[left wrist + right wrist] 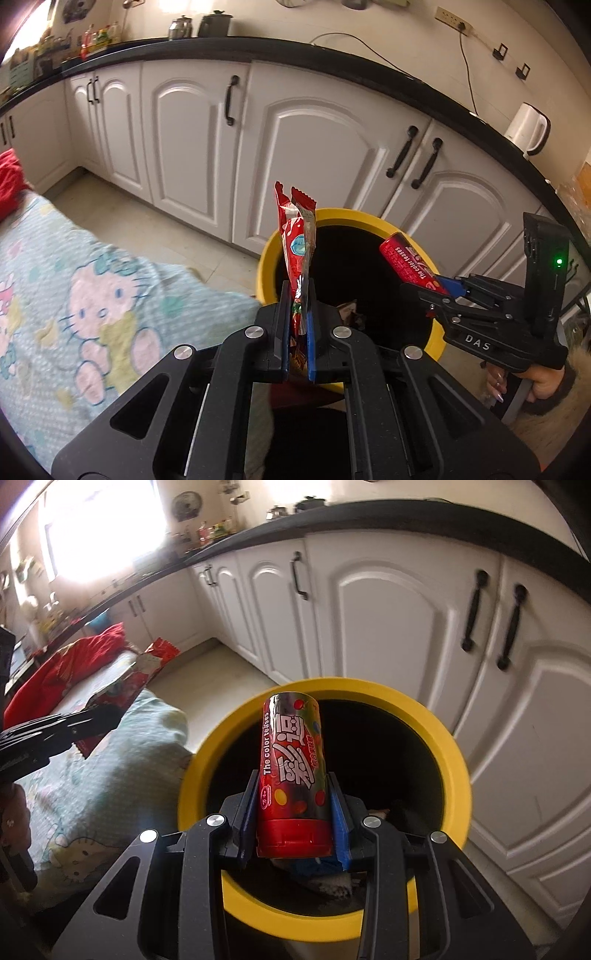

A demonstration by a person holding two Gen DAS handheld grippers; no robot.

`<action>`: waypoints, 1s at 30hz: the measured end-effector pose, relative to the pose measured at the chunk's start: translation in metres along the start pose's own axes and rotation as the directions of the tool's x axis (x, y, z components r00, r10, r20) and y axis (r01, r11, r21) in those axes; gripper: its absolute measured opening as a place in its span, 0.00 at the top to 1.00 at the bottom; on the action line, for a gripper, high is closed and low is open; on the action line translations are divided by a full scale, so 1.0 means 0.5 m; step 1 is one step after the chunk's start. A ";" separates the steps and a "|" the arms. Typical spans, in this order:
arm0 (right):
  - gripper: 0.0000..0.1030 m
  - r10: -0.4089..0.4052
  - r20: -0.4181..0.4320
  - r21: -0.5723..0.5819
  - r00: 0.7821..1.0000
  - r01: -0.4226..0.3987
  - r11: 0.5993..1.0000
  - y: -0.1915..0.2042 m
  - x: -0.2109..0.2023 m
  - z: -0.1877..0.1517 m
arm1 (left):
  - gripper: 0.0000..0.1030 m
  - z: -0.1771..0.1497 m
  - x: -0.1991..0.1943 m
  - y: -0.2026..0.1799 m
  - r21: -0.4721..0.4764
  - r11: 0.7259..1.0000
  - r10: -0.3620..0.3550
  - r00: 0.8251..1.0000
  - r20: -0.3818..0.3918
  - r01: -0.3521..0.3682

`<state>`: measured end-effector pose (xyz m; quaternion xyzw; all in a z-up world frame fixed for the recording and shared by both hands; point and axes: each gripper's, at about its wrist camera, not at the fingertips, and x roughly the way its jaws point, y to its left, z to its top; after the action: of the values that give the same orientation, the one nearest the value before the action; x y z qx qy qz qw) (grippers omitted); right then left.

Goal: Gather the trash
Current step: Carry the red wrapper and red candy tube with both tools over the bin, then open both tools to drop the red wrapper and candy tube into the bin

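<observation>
Right wrist view: right gripper [293, 808] clamps a red candy tube [293, 771] over the yellow-rimmed bin [460, 775]. Left gripper [298, 325] pinches a red snack wrapper [295, 236] upright at the rim. Some litter already lies inside; neither item is released yet.

Standing on the floor before the cabinet doors [314, 140]: the trash bin [266, 258], with scraps lying at its bottom. Hanging over its left rim, the snack wrapper [295, 251] pinched in the left gripper [299, 332]; over its opening, further right, the candy tube [293, 775] clamped in the right gripper [295, 834]. Lying left of the bin: the blanket [92, 295]. Sitting on the counter's right end above: the electric kettle [526, 127].
</observation>
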<state>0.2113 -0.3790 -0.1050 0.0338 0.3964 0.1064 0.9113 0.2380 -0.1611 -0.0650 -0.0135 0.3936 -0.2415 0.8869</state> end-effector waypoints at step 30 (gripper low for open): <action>0.44 -0.070 -0.035 0.104 0.997 0.073 0.992 -0.074 0.007 -0.050 | 0.45 0.031 0.107 -0.080 0.033 0.999 -0.013 0.996 -0.084 0.016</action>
<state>0.2018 -0.4149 -0.1300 0.0659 0.4166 0.0533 0.9051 0.2630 -0.2225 -0.0826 0.0088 0.4260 -0.2549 0.8680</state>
